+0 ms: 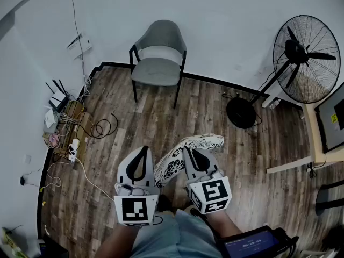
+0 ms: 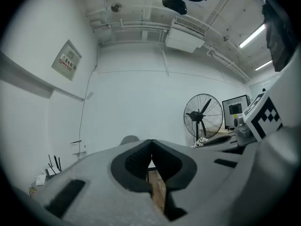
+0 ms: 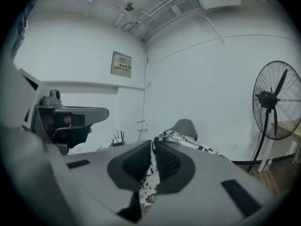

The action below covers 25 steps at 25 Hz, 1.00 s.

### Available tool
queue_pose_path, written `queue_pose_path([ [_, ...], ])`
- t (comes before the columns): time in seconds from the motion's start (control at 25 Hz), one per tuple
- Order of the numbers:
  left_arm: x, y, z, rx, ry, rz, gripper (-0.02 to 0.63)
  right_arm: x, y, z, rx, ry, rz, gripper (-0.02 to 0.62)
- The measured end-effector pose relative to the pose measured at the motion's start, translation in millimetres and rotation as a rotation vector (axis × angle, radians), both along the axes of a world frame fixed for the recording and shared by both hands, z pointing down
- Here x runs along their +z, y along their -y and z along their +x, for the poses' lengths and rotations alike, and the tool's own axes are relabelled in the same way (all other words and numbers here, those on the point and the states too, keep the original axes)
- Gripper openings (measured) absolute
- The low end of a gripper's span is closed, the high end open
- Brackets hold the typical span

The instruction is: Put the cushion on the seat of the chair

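Note:
A grey armchair [image 1: 157,63] stands against the far wall, its seat [image 1: 156,71] bare. The black-and-white patterned cushion [image 1: 174,163] hangs above the wooden floor close in front of me. My right gripper [image 1: 189,151] is shut on the cushion's edge, and the fabric [image 3: 162,138] shows pinched between its pads and draped over the right jaw. My left gripper [image 1: 144,148] sits just left of the cushion, jaws shut with nothing between them; only floor [image 2: 157,187] shows through the gap. The chair's back peeks over both grippers [image 2: 129,139] [image 3: 186,126].
A tall standing fan [image 1: 301,58] is at the right of the chair, its round base [image 1: 240,113] on the floor. Cables, a power strip and routers [image 1: 67,125] clutter the left wall. A desk with a monitor [image 1: 329,125] is at far right.

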State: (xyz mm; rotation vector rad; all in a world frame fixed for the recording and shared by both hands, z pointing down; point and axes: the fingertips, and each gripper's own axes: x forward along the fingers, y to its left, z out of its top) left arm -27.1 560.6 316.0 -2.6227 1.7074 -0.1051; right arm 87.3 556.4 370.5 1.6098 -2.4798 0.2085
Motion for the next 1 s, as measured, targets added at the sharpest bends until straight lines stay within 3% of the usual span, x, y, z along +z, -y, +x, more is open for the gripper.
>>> queue_pose_path([
  [0.2,-2.7,4.8,-7.9,-0.005,0.013,0.024,0.009,-7.6,5.5,0.5,0.008,-0.013,0.010,0.017],
  [0.56,-0.5,21.7,-27.0,-0.048,-0.012,-0.010,0.009,-17.7,30.4,-3.7,0.012,0.014,0.019,0.020],
  [0.8,6.6,51.9,-34.5,-0.075,-0.001,-0.026,0.009,-16.7,61.1,2.4,0.018,0.012,0.018,0.020],
  [1.0,21.1,98.6,-36.6,-0.076,0.056,-0.024,0.009,-1.5,107.6,9.2,0.024,0.020,-0.012,0.020],
])
